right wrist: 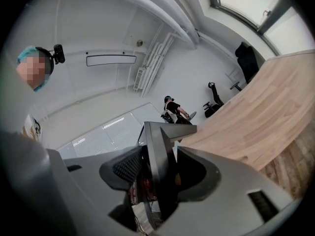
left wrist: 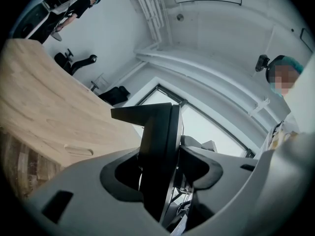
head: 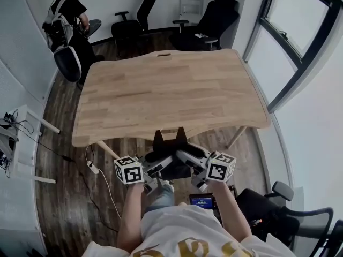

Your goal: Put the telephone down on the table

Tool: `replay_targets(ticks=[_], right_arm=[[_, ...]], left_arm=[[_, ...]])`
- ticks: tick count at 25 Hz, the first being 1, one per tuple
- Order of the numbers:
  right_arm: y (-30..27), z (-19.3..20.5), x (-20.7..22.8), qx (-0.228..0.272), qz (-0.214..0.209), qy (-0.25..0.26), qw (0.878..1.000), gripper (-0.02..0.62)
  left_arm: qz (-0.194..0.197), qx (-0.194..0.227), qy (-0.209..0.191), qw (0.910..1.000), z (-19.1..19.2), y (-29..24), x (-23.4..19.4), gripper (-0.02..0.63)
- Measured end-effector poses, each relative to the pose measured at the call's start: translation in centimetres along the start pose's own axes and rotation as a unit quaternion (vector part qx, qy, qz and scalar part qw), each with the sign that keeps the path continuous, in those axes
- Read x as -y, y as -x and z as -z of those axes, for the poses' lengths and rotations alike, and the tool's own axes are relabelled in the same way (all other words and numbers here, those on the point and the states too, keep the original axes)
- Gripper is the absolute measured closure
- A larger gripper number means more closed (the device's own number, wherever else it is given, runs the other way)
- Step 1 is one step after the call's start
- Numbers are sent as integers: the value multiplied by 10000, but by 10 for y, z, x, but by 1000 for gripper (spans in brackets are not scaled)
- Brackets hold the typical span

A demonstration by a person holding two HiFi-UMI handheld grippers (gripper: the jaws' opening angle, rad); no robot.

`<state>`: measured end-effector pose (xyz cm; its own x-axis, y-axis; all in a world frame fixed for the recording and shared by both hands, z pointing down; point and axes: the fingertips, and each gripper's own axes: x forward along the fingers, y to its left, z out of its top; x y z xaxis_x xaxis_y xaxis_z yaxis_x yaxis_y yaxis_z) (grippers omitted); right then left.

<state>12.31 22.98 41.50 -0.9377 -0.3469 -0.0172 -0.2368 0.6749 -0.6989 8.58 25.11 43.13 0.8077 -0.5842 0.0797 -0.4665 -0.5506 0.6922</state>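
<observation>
You've got the telephone point(head: 170, 141) pinched from both sides. Your left gripper point(head: 159, 164) and right gripper point(head: 187, 158) are each clamped on its dark body, as both gripper views show. It's held up right by the table's point(head: 171, 90) near edge. From the head view the jaws cover its lower half, so its shape's hard to read.

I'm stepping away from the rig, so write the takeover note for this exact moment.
Grip: left tool and right tool are both shut on the telephone, one on each side.
Place: telephone in the air at the near edge of the table, not resting on it.
Done: pick-up.
Left: carry it over the wood, set it down, open both tools.
</observation>
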Motion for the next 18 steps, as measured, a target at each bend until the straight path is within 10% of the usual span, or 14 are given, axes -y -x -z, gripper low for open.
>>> replay_targets(ticks=[18], right_arm=[[-185,-91,129,-15,294,-249,9993,382]], left_arm=[[26,-221,329,9992,-153,-27,-188,387]])
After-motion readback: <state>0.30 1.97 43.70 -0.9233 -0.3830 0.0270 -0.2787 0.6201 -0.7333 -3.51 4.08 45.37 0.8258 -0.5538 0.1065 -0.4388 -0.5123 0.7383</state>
